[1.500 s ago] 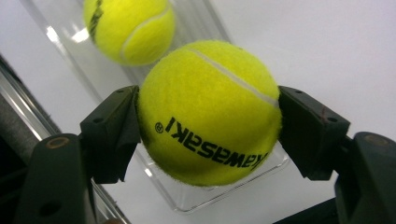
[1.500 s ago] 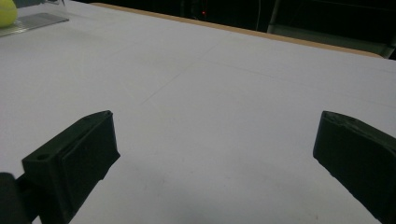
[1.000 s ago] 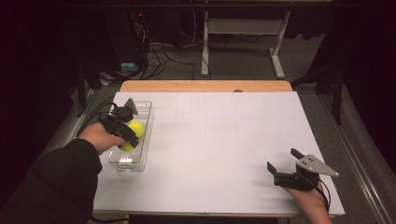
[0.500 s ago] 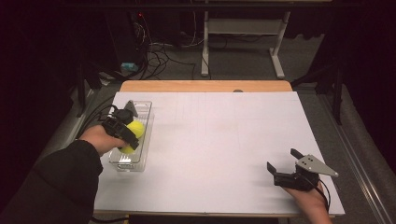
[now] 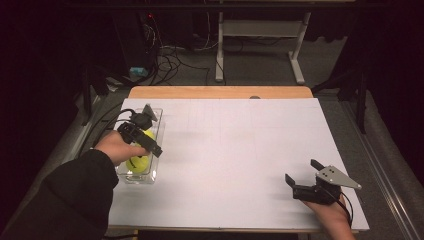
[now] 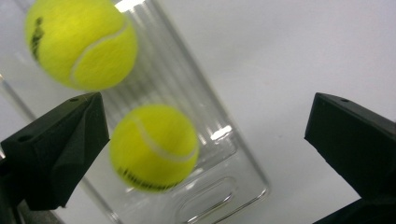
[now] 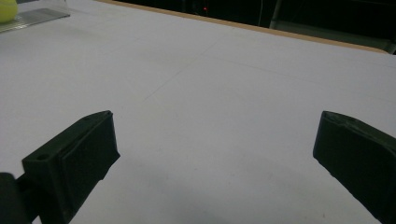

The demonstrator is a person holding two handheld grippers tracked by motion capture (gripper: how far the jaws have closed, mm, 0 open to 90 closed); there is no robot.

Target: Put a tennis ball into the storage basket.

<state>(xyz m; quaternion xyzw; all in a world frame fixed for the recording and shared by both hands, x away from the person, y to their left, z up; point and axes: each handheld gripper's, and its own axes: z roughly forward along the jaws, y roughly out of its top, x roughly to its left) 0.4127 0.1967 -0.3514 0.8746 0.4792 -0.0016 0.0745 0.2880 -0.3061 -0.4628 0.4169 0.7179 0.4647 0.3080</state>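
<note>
Two yellow tennis balls lie in a clear plastic tray at the table's left side. In the left gripper view one ball is at the top left and the other ball sits lower in the tray, slightly blurred. My left gripper hangs over the tray. Its jaws have just been opening and now stand wide; the lower ball is close beside one jaw, and no pad presses on it. My right gripper rests open near the table's front right with nothing between its jaws.
The white table top spreads between the two grippers, with a wooden strip along its far edge. Beyond it are desk legs and cables on a dark floor. A ball and the tray's end are at the right gripper view's top left.
The left hand has shifted a little to the right above the tray. The right gripper has stayed where it was.
</note>
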